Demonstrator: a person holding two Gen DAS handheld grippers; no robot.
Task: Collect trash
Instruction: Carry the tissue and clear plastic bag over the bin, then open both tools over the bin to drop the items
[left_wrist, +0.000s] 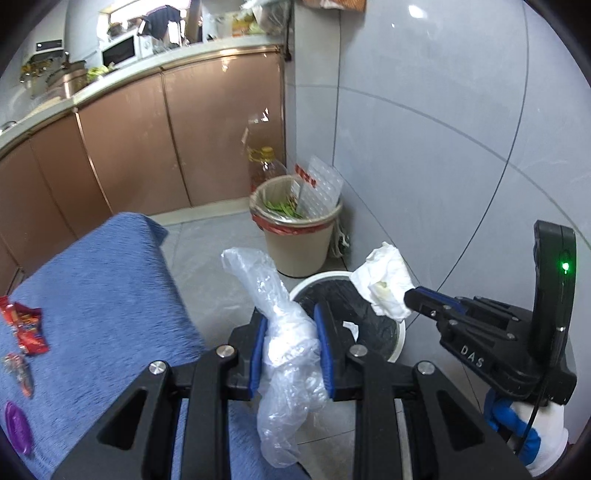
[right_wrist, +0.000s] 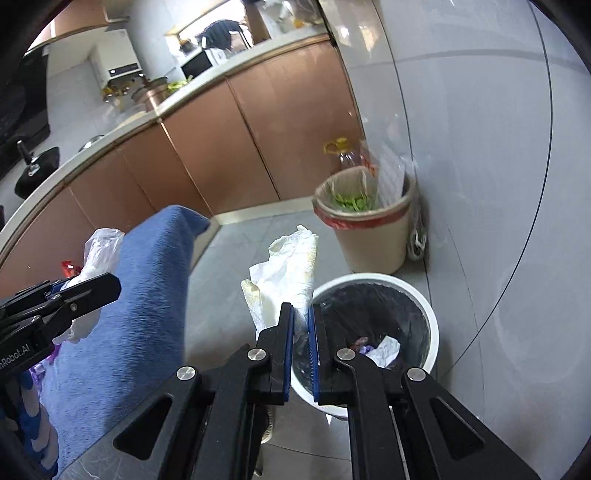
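Left gripper (left_wrist: 289, 332) pinches a crumpled clear plastic bag (left_wrist: 284, 343) between its blue pads, the jaws partly apart around the bunched film, which sticks up above the fingers and hangs below them. Right gripper (right_wrist: 301, 328) has its jaws pressed nearly together on a crumpled white tissue (right_wrist: 284, 273) that rises above the fingertips. Both grippers hang over the white trash bin (right_wrist: 428, 314), which has a black liner and a few scraps inside. A beige waste basket (left_wrist: 299, 243) stands just behind it in the corner. Snack wrappers (left_wrist: 27, 325) lie on the blue-covered desk (left_wrist: 103, 295).
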